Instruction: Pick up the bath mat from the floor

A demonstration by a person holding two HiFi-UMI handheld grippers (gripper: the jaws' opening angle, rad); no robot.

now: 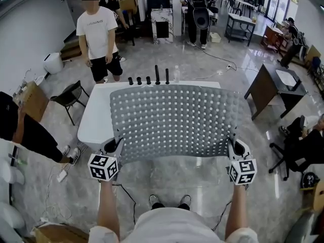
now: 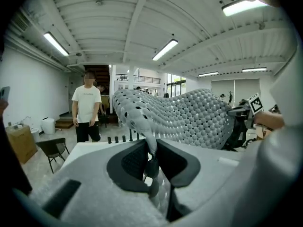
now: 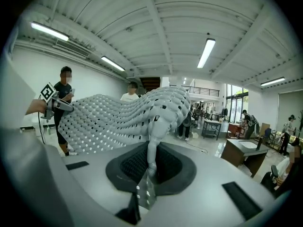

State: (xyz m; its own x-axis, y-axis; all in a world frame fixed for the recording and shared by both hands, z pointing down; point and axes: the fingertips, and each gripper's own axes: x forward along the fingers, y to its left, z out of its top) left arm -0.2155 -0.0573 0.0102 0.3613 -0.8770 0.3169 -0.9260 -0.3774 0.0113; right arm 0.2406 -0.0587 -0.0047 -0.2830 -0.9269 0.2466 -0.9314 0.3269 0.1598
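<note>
A grey perforated bath mat (image 1: 174, 121) is stretched out in the air in front of me, held flat between both grippers above a white table (image 1: 93, 120). My left gripper (image 1: 115, 147) is shut on the mat's near left corner, and my right gripper (image 1: 232, 147) is shut on its near right corner. In the left gripper view the mat (image 2: 189, 117) runs from the pinched corner between the pads across to the right gripper (image 2: 241, 112). From the right gripper view the mat (image 3: 123, 119) spreads leftward to the left gripper (image 3: 59, 105).
Several black pegs (image 1: 148, 79) and a clear bottle (image 1: 176, 75) stand at the table's far edge. A person in a white shirt (image 1: 98, 37) stands beyond it. A black chair (image 1: 68, 97) is at left, a dark desk (image 1: 276, 87) at right. Cables (image 1: 129, 199) lie on the floor.
</note>
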